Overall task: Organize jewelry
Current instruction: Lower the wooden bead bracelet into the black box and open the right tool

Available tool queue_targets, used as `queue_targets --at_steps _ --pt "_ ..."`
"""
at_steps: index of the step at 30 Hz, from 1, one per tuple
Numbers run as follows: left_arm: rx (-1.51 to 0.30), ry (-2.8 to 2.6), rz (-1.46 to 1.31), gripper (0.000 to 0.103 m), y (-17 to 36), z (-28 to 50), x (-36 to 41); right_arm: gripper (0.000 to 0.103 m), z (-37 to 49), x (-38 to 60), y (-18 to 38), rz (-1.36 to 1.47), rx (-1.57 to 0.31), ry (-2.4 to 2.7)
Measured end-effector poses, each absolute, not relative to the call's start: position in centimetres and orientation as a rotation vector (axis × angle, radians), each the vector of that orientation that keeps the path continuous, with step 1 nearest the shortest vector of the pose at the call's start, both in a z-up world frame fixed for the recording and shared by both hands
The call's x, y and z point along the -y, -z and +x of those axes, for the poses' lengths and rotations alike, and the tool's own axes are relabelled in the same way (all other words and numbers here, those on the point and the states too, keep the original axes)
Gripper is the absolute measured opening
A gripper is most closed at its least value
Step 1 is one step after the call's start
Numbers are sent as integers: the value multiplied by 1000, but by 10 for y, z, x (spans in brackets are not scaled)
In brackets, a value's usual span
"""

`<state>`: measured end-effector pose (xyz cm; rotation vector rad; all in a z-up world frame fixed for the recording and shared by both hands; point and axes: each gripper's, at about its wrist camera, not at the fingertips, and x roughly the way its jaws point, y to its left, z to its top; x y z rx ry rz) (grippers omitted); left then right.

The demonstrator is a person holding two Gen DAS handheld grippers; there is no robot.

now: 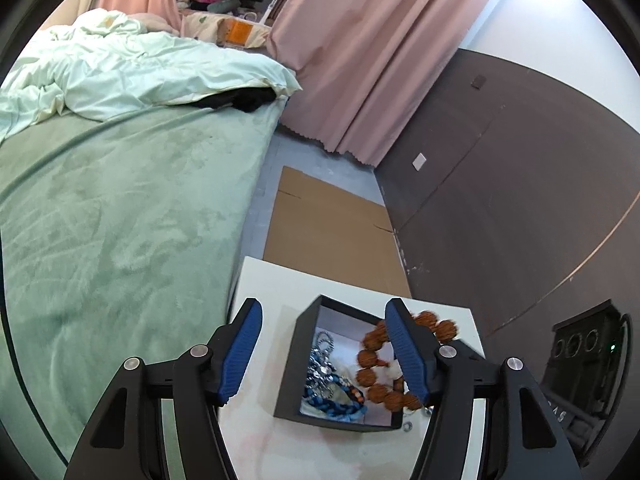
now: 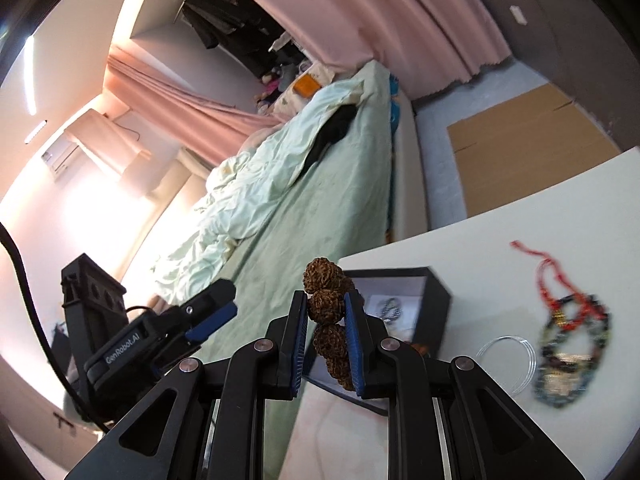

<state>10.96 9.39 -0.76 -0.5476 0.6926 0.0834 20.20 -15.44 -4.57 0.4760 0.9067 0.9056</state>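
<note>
Hanging from the right gripper [image 2: 325, 312], whose jaws pinch one brown bead, the bracelet [image 2: 328, 320] droops with its loop over the near right part of the box [image 1: 308, 360]. That black box sits on the white table [image 2: 520, 216], already holding blue strands [image 1: 332, 396]. The left gripper [image 1: 322, 354] hovers above the box with jaws wide and nothing pressed between them. Judging by this, the drop is nearly straight down from the right hand. More beads [image 2: 572, 356] lie well apart, to the right.
</note>
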Motion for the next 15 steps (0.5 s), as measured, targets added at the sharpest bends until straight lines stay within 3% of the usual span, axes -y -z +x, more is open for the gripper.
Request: queue_targets --at_steps 3,5,6,7,15 --pt "-694 -93 -566 65 11 112 -101 22 207 137 53 425 -970 -898" --pt "-694 -95 -577 65 12 114 -102 38 211 132 57 400 -1009 -881" --pt "-695 -95 -580 65 12 114 -103 52 212 134 58 399 -1014 -862" --pt "-697 -92 -582 65 13 114 -102 56 212 139 57 402 -1006 -837" --pt "-694 -65 -550 65 9 110 -84 56 208 190 39 444 -942 -759"
